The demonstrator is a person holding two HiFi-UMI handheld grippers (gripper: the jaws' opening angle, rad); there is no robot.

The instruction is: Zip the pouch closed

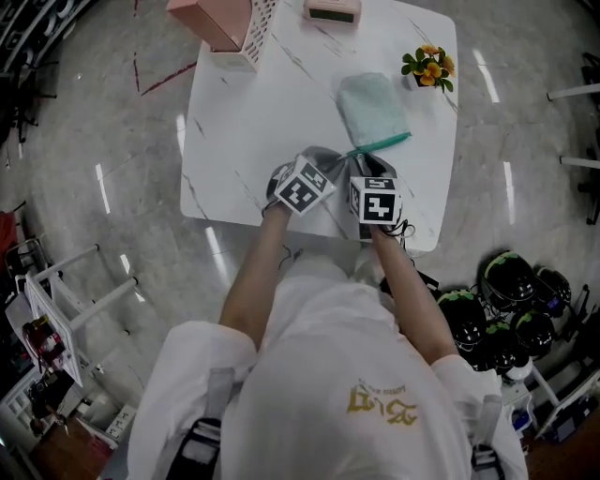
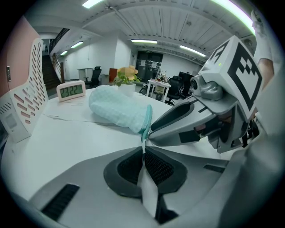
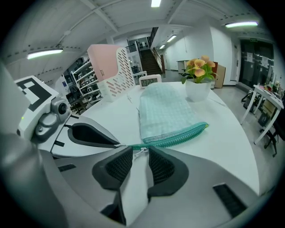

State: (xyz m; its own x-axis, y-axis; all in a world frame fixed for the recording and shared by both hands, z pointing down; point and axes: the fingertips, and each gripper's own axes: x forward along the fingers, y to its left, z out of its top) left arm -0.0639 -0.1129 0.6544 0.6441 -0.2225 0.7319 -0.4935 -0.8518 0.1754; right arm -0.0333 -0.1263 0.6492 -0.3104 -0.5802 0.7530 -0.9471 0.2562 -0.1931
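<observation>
A pale green mesh pouch lies flat on the white marble table, its teal zipper along the near edge. My left gripper is shut on the thin end of the zipper tape, at the pouch's near left corner. My right gripper sits right beside it with a gap between its pads. The small silver zipper pull lies in that gap, and the pads do not press on it. In the head view both grippers meet at that corner.
A pink perforated organiser and a small digital clock stand at the table's far side. A pot of yellow flowers is at the far right corner. The near table edge lies under my wrists. Black helmets sit on the floor.
</observation>
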